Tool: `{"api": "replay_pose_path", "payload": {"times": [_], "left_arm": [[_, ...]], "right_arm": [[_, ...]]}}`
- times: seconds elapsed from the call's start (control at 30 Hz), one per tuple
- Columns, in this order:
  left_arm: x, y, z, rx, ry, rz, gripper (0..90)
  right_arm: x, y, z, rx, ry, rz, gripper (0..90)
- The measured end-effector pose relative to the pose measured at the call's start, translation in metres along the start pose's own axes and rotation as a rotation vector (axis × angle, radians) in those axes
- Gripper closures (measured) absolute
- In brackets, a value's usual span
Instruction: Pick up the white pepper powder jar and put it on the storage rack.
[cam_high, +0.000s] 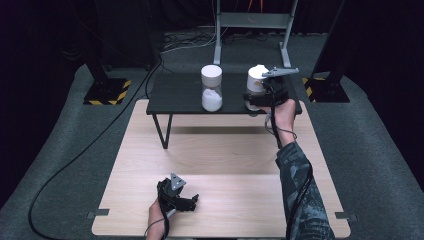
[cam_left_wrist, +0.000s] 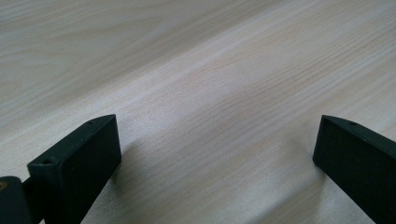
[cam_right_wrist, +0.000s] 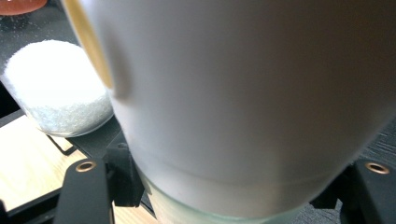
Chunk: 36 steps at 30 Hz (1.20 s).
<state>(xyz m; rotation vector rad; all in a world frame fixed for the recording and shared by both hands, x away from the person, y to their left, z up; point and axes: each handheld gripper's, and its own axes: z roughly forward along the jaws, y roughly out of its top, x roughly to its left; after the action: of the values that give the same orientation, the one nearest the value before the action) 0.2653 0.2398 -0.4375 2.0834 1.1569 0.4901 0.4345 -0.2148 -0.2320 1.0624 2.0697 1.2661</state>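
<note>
Two hourglass-shaped jars with white caps stand on a small black table (cam_high: 180, 97). The left jar (cam_high: 211, 87) holds white grains in its lower bulb and stands free; it also appears in the right gripper view as the left jar (cam_right_wrist: 56, 88). My right gripper (cam_high: 257, 97) is shut on the right jar (cam_high: 256, 79), its jaws on either side of the jar's body. Up close, that right jar (cam_right_wrist: 243, 93) looms large between the jaws of my right gripper (cam_right_wrist: 233, 186). I cannot tell whether its base touches the table. My left gripper (cam_high: 187, 202) rests open on the wooden table, and nothing lies between the jaws of my left gripper (cam_left_wrist: 217, 154).
The light wooden table (cam_high: 220, 160) lies under the black table's near edge. A metal stand (cam_high: 252, 22) rises behind the black table. A black cable (cam_high: 75, 160) runs over the grey floor at the left, near hazard-striped feet (cam_high: 107, 92).
</note>
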Motion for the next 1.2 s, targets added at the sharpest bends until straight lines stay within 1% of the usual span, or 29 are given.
{"api": "replay_pose_path", "payload": {"times": [0.07, 0.17, 0.33, 0.67, 0.7, 0.73, 0.77, 0.87, 0.9, 0.93, 0.97, 1.0, 1.03, 1.07, 1.2], "left_arm": [[0.0, 0.0, 0.0, 0.0, 0.0, 0.0, 0.8], [0.0, 0.0, 0.0, 0.0, 0.0, 0.001, 0.8], [0.0, 0.0, 0.0, 0.0, 0.0, 0.001, 0.8], [0.0, 0.0, 0.0, 0.001, 0.0, 0.001, 0.8], [0.0, 0.0, 0.0, 0.001, 0.0, 0.001, 0.7], [0.0, 0.0, 0.0, 0.001, 0.0, 0.001, 0.7], [0.0, 0.0, 0.0, 0.0, 0.0, 0.001, 0.7], [0.0, 0.0, 0.0, 0.0, 0.0, 0.0, 0.7], [0.0, 0.0, 0.0, 0.002, 0.0, 0.003, 0.7], [0.0, 0.0, 0.0, 0.003, 0.0, 0.003, 0.7], [0.0, 0.001, 0.0, 0.003, 0.0, 0.003, 0.7], [0.0, 0.0, 0.0, 0.002, 0.0, 0.003, 0.8], [0.0, 0.0, 0.0, 0.002, 0.001, 0.003, 0.8], [0.0, 0.0, 0.0, 0.002, 0.001, 0.004, 0.7], [0.0, 0.0, 0.0, 0.002, 0.0, 0.003, 0.7]], "right_arm": [[0.001, -0.002, 0.0, -0.004, -0.002, -0.008, 30.5], [-0.001, -0.003, -0.001, -0.008, 0.003, 0.003, 30.5], [-0.001, -0.005, -0.001, -0.015, 0.003, 0.003, 30.4], [-0.003, -0.003, 0.0, -0.008, 0.01, 0.009, 29.7], [-0.003, -0.003, 0.0, -0.009, 0.013, 0.01, 28.5], [-0.003, -0.004, 0.0, -0.013, 0.012, 0.013, 25.3], [-0.001, -0.005, 0.0, -0.02, 0.0, 0.017, 21.6], [0.002, -0.004, -0.002, -0.026, -0.01, 0.039, 9.2], [0.004, -0.003, -0.003, -0.014, -0.013, 0.04, 4.2], [0.006, 0.0, -0.005, 0.0, -0.014, 0.031, 1.2], [0.009, 0.004, -0.006, 0.029, -0.017, 0.021, 0.0], [0.013, 0.008, -0.006, 0.056, -0.025, 0.003, 0.0], [0.015, 0.009, -0.008, 0.07, -0.024, -0.011, 0.0], [0.017, 0.01, -0.009, 0.086, -0.025, -0.016, 0.0], [0.025, 0.004, -0.021, 0.11, -0.027, -0.035, 0.0]]}}
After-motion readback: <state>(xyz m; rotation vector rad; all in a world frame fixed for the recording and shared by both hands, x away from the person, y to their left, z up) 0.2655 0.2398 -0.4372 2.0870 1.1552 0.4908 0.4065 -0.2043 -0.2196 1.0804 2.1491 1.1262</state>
